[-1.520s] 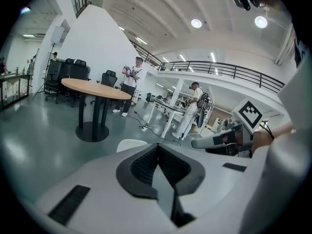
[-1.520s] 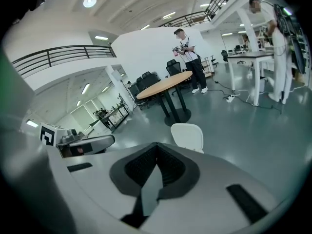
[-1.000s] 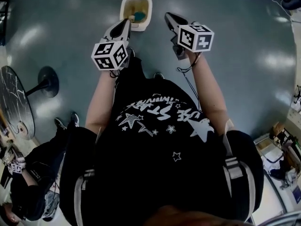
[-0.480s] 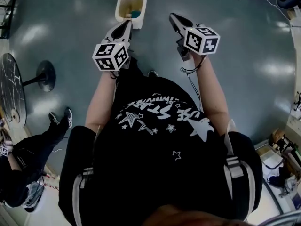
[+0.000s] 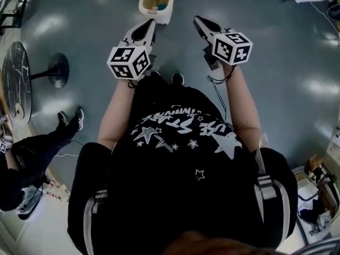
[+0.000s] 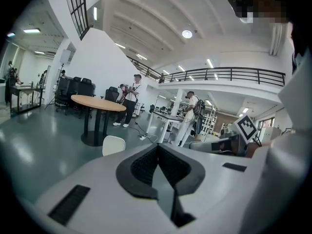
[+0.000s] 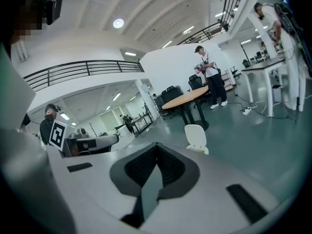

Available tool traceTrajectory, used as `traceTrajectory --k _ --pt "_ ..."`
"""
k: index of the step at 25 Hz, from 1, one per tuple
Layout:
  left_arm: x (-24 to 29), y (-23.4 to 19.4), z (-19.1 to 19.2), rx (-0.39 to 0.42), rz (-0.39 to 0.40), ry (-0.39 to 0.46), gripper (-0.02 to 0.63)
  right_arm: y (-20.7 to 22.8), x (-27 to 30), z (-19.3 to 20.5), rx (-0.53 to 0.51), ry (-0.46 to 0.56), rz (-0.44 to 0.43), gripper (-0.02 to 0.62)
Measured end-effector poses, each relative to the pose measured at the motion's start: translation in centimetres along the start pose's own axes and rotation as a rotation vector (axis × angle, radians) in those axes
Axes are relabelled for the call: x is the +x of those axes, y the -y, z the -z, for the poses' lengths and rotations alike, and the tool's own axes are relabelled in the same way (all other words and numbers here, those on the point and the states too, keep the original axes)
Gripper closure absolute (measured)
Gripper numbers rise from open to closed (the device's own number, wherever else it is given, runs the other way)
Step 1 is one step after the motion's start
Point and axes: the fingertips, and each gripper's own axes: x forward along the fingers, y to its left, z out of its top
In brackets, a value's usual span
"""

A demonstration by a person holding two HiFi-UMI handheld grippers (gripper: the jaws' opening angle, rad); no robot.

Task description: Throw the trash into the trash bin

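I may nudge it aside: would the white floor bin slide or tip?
Probably slides: the trash bin sits on a glossy floor. It looks plastic and holds little, so likely light. Its raised lid might tip it backward.

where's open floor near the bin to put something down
Bare floor lies right of the trash bin, stretching toward the right edge, and left of it up to the round table's base. Crowded: lower left around the other person, lower right around the clutter.
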Motion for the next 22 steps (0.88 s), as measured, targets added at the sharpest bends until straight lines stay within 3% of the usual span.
traceTrajectory --k 8,22 --pt "-1.7 -0.3 0.5 -0.018 0.005 -0.009 0.595 -1.2 0.8 1.8 0.014 -0.022 -0.014 0.589" --pt "-8.4 -0.8 1.4 -0.045 0.033 0.016 0.595 -8.7 0.7 4.6 -0.046 -0.034 0.003 0.589"
